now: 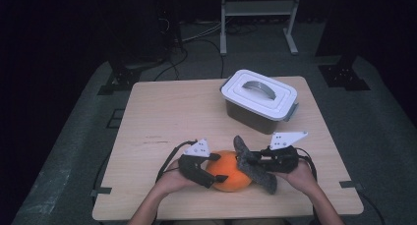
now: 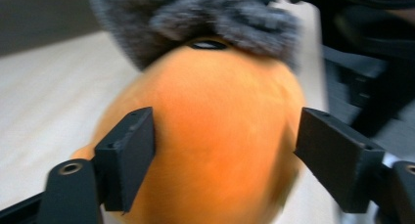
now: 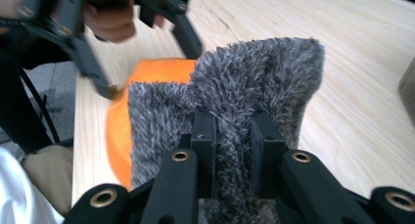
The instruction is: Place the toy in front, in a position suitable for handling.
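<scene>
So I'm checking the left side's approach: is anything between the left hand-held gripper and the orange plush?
Nothing visible. The left hand-held gripper has its jaws spread on either side of the orange plush, with no object between. The grey furry piece lies on the far side, pinched by the right hand-held gripper.

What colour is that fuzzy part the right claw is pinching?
Dark grey, shaggy like fur, attached to an orange plush toy. The right gripper view shows it best.
</scene>
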`<state>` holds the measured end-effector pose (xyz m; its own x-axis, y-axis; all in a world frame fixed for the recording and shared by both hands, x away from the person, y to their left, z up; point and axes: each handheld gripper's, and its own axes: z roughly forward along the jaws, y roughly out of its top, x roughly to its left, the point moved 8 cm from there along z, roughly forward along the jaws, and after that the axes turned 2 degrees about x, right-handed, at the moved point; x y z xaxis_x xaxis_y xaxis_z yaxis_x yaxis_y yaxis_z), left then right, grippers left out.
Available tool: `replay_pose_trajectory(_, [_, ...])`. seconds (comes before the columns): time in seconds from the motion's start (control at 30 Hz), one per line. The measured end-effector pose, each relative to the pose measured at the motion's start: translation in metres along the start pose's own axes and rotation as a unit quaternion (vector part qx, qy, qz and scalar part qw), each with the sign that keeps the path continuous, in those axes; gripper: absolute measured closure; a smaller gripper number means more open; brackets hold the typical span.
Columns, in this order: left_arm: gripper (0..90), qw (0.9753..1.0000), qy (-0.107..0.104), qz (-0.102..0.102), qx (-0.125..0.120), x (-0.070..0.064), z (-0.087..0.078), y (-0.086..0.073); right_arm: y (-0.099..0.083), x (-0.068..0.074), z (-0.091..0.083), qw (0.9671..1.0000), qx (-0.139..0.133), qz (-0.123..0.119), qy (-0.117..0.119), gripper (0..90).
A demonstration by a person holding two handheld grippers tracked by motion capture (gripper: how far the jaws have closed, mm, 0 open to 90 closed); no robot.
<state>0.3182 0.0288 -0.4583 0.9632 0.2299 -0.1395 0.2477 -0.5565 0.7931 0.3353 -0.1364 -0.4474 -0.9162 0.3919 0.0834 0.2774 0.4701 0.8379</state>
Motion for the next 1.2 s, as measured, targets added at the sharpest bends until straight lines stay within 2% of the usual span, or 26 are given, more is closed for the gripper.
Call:
replay_pose_trajectory(0.03, [23.2,1.0000,0.000,0.000,0.000,0.000,0.000,0.000,0.000,0.000,0.000,1.0000,0.000,0.000,0.000,74.7])
replay_pose_trajectory(0.07, [24.4,0.9999,-0.017,0.001,0.003,-0.003,-0.003,0.000,-0.003,0.000,0.002,1.0000,0.005,0.003,0.007,74.6])
replay_pose_trajectory(0.13, [25.6,0.9999,-0.013,0.005,0.002,-0.002,-0.005,0.001,-0.004,0.001,0.003,0.9999,0.006,0.002,0.011,74.7])
replay_pose_trajectory(0.17, [25.6,0.9999,-0.007,0.001,-0.014,0.000,-0.007,0.005,-0.004,0.002,0.003,0.9999,0.006,0.001,0.013,74.7])
replay_pose_trajectory(0.2, [25.4,0.9999,-0.007,0.001,-0.014,0.000,-0.007,0.005,-0.005,0.003,0.003,0.9998,0.008,0.001,0.016,74.8])
replay_pose_trajectory(0.23, [25.4,0.9998,0.002,0.004,-0.021,0.001,-0.007,0.006,-0.005,0.003,0.003,0.9998,0.008,0.001,0.016,74.8])
replay_pose_trajectory(0.27, [21.0,0.9992,0.025,0.009,-0.031,0.005,-0.007,0.009,-0.006,0.004,0.003,0.9997,0.009,-0.002,0.023,74.9])
replay_pose_trajectory(0.3, [20.1,0.9992,0.025,0.009,-0.031,0.005,-0.007,0.009,-0.006,0.005,0.003,0.9996,0.009,-0.002,0.028,74.9])
replay_pose_trajectory(0.33, [19.9,0.9987,0.038,0.011,-0.033,0.007,-0.004,0.010,-0.007,0.006,0.003,0.9995,0.009,-0.003,0.031,74.9])
replay_pose_trajectory(0.37, [19.3,0.9987,0.042,0.011,-0.027,0.008,-0.002,0.008,-0.007,0.007,0.003,0.9994,0.009,-0.004,0.033,74.9])
replay_pose_trajectory(0.5, [19.6,0.9994,0.033,0.007,-0.010,0.007,0.007,0.000,-0.006,0.008,0.003,0.9993,0.007,-0.006,0.036,74.8])
replay_pose_trajectory(0.53, [19.6,0.9998,0.019,0.001,-0.009,0.006,0.007,-0.001,-0.007,0.008,0.003,0.9993,0.008,-0.005,0.036,74.8])
replay_pose_trajectory(0.6, [23.8,1.0000,0.004,0.004,-0.002,0.003,0.005,-0.002,-0.007,0.006,0.003,0.9995,0.010,-0.007,0.031,74.5])
replay_pose_trajectory(0.63, [26.1,1.0000,0.004,0.004,-0.002,0.003,0.005,-0.002,-0.007,0.006,0.003,0.9995,0.010,-0.007,0.031,74.5])
replay_pose_trajectory(0.67, [30.0,0.9997,-0.023,0.008,0.005,-0.002,0.000,-0.004,-0.008,0.005,0.003,0.9995,0.013,-0.005,0.029,74.2])
replay_pose_trajectory(0.7, [31.5,0.9996,-0.026,0.009,0.002,-0.002,-0.002,-0.003,-0.009,0.004,0.004,0.9995,0.015,-0.005,0.027,74.1])
replay_pose_trajectory(0.8, [30.6,0.9999,-0.010,0.007,-0.011,0.002,-0.005,0.000,-0.010,0.003,0.004,0.9995,0.011,-0.002,0.029,74.1])
replay_pose_trajectory(0.87, [24.1,0.9993,0.026,0.014,-0.022,0.006,-0.003,0.004,-0.009,0.005,0.004,0.9994,0.011,-0.004,0.034,74.2])
replay_pose_trajectory(0.93, [19.3,0.9993,0.031,0.010,-0.017,0.008,0.001,0.003,-0.009,0.006,0.004,0.9992,0.011,-0.006,0.037,74.1])
replay_pose_trajectory(1.03, [18.4,0.9995,0.027,0.010,-0.012,0.007,0.005,0.001,-0.009,0.008,0.004,0.9990,0.008,-0.008,0.043,74.0])
replay_pose_trajectory(1.1, [18.8,0.9998,0.013,-0.001,-0.012,0.005,0.012,-0.004,-0.008,0.009,0.004,0.9989,0.009,-0.010,0.044,74.0])
replay_pose_trajectory(1.2, [29.3,0.9999,0.010,0.010,-0.006,0.003,0.010,-0.006,-0.005,0.010,0.001,0.9990,0.003,-0.015,0.041,74.4])
